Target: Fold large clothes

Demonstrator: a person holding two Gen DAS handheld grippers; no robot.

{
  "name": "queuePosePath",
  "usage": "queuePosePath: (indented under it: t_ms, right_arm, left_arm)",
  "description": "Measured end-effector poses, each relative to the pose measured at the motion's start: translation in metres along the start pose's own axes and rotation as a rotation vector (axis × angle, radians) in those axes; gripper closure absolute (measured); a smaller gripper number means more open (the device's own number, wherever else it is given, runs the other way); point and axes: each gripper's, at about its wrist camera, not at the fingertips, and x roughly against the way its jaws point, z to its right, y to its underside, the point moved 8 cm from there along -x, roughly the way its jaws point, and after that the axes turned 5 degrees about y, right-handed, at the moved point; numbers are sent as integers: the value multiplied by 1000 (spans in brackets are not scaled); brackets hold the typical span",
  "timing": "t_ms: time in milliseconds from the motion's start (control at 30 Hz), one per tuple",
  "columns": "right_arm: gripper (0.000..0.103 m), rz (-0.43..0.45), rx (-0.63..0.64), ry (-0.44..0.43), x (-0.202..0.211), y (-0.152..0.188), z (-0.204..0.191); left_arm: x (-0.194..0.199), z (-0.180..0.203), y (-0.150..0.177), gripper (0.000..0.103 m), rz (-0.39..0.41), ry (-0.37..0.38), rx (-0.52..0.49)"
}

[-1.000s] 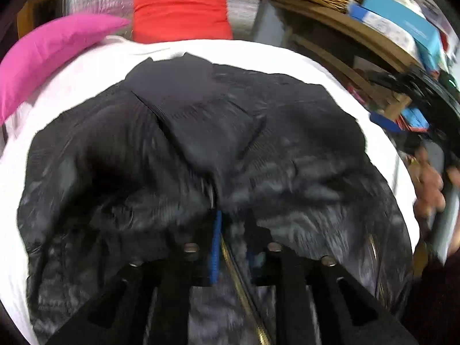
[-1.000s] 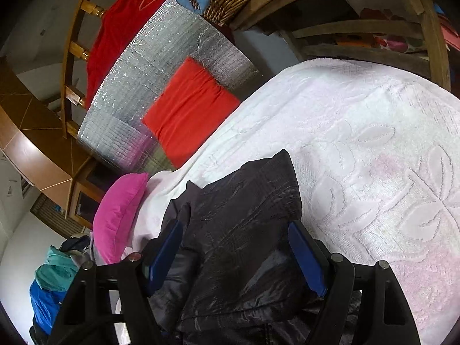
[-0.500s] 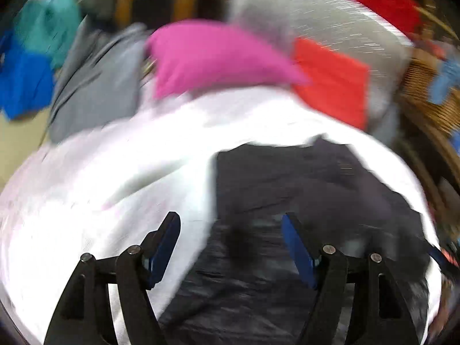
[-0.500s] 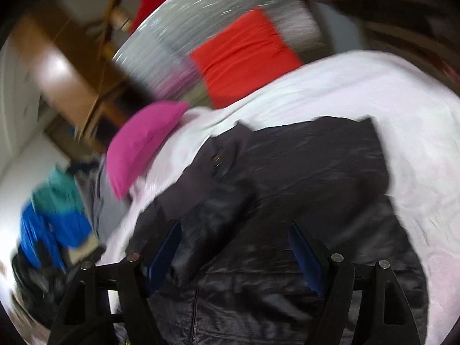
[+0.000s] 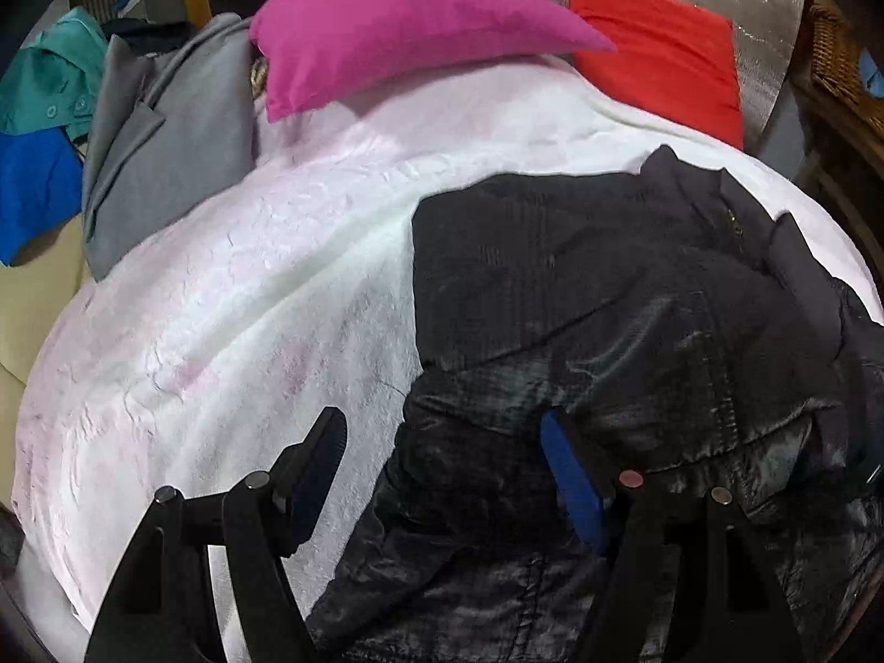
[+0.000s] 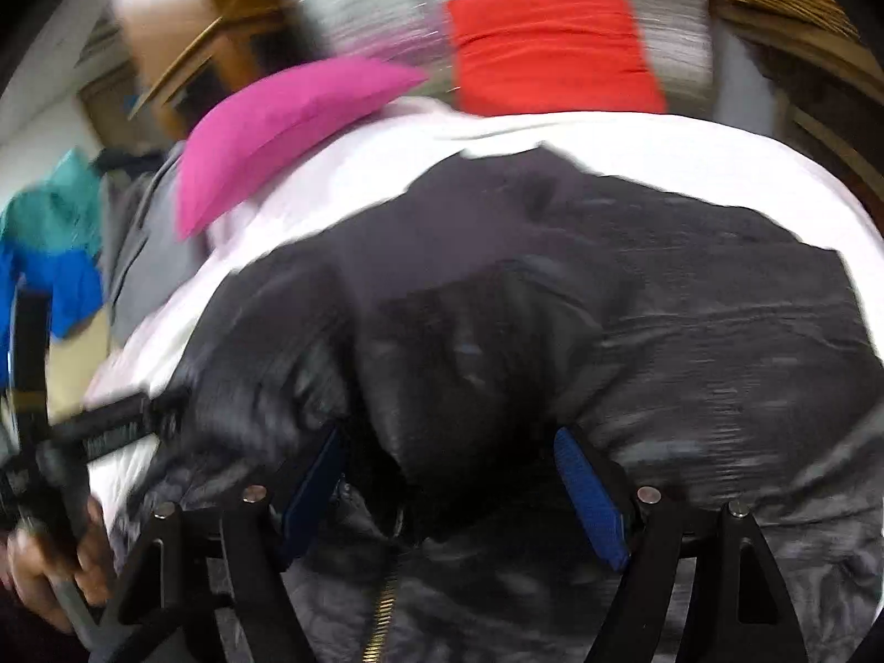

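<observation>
Left gripper [image 5: 442,475]: jaws spread wide, holding nothing, poised low over the left edge of the black jacket [image 5: 635,331], with one finger above the white bedspread [image 5: 248,304] and the other above the fabric. Right gripper [image 6: 450,475]: jaws likewise wide apart and empty, straddling a raised hump of the jacket near the brass zipper [image 6: 381,616], which runs toward 6 o'clock in the right wrist view. The jacket lies spread on the bedspread, partly folded, with a matte panel laid over the shiny quilted body. Judged handling: light, soft and compressible, with a slick shell that is likely to slide between the pads; padding may spring folds back open. Recommended hold: a seam, hem or the zipper edge, where layers are thicker and grip is firmer, rather than a flat panel. Both grippers point forward and downward across the bed toward 12 o'clock; the right wrist view is motion-blurred, so fine detail is uncertain. In that view, at 8 o'clock, the left hand [image 6: 55,569] grasps its tool handle. Beyond the jacket, at 12 o'clock, lie a pink pillow [image 5: 398,27] and a red cushion [image 5: 657,38]; grey clothing [image 5: 160,138] sits at 10 o'clock.
</observation>
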Motion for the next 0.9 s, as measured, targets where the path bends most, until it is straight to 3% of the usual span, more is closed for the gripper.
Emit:
queuePosePath:
  t_ms: [200, 300, 433, 567, 733, 833, 867, 900]
  right_arm:
    - [23, 77, -375, 113, 40, -13, 117]
    - [23, 92, -447, 27, 49, -16, 135]
    - [23, 112, -219, -45, 54, -28, 80]
    - [19, 67, 37, -23, 35, -29, 6]
    - [18, -39, 213, 113, -15, -21, -31]
    - [19, -12, 287, 263, -37, -28, -29]
    - [22, -8, 284, 278, -39, -30, -27]
    - [35, -11, 254, 275, -40, -33, -20]
  left_arm:
    - [-8, 1, 0, 30, 0, -22, -29]
    - [-10, 3, 1, 29, -1, -41, -58]
    - [-15, 5, 4, 29, -18, -50, -79]
    - [-16, 4, 4, 29, -32, -34, -79]
    - [-18, 1, 3, 29, -50, 4, -64]
    - [-19, 1, 3, 29, -56, 14, -58]
    - [-20, 1, 3, 29, -57, 15, -58]
    - [-20, 2, 3, 29, -58, 16, -58]
